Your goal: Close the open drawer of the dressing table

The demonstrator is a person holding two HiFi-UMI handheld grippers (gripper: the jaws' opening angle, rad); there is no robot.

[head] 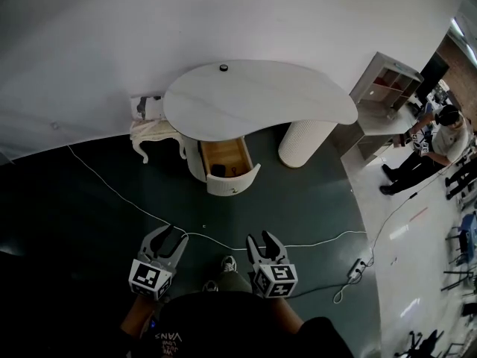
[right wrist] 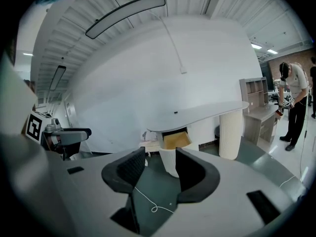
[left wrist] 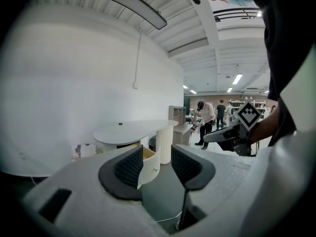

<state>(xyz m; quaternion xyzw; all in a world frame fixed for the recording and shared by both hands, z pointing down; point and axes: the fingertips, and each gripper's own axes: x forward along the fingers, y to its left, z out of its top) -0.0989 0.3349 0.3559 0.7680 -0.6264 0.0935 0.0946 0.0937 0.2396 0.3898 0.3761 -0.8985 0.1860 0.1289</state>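
Note:
The white dressing table (head: 253,99) stands against the wall, its curved drawer (head: 229,168) pulled out toward me with a wooden inside and a dark object in it. The drawer (left wrist: 149,165) shows between the jaws in the left gripper view, and the drawer (right wrist: 174,147) also shows in the right gripper view. My left gripper (head: 170,242) and right gripper (head: 263,245) hover side by side over the dark floor, well short of the drawer. Both are open and empty. The left gripper (left wrist: 155,167) and right gripper (right wrist: 160,168) point at the table.
A white cable (head: 223,241) runs across the floor between me and the table, ending at a power strip (head: 356,268). A ribbed white table leg (head: 304,142), a cream stool (head: 155,134), a shelf unit (head: 384,84) and a person (head: 436,144) at the right.

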